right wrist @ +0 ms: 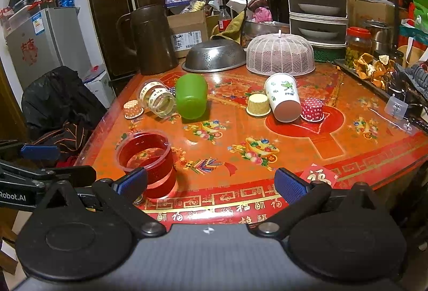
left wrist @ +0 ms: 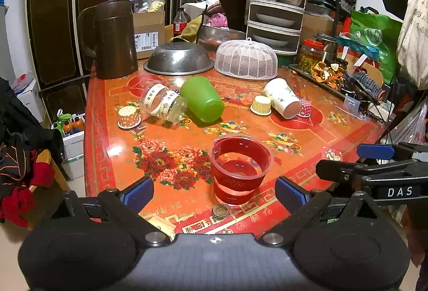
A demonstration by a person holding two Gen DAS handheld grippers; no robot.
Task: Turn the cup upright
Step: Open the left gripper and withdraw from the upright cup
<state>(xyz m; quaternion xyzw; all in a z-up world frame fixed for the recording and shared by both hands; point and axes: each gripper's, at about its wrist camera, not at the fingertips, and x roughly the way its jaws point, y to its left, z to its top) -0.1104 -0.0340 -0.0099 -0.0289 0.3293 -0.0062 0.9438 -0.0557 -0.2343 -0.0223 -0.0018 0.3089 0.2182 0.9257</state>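
A clear plastic cup [left wrist: 239,170] stands upright near the table's front edge, between the open fingers of my left gripper [left wrist: 214,192], which is a little nearer than the cup. The cup also shows in the right wrist view [right wrist: 149,165], left of my open, empty right gripper [right wrist: 211,184]. Farther back a green cup [left wrist: 203,99] [right wrist: 191,95], a clear patterned cup [left wrist: 163,102] [right wrist: 156,98] and a white paper cup [left wrist: 282,98] [right wrist: 283,97] lie on their sides.
Small paper cupcake cups [left wrist: 129,117] [left wrist: 261,104] [right wrist: 312,109] sit upside down among the cups. A brown jug [left wrist: 112,39], a steel colander [left wrist: 178,58] and a white mesh cover [left wrist: 246,59] stand behind. A coin [left wrist: 220,210] lies by the clear cup. A tray of clutter [left wrist: 345,79] is right.
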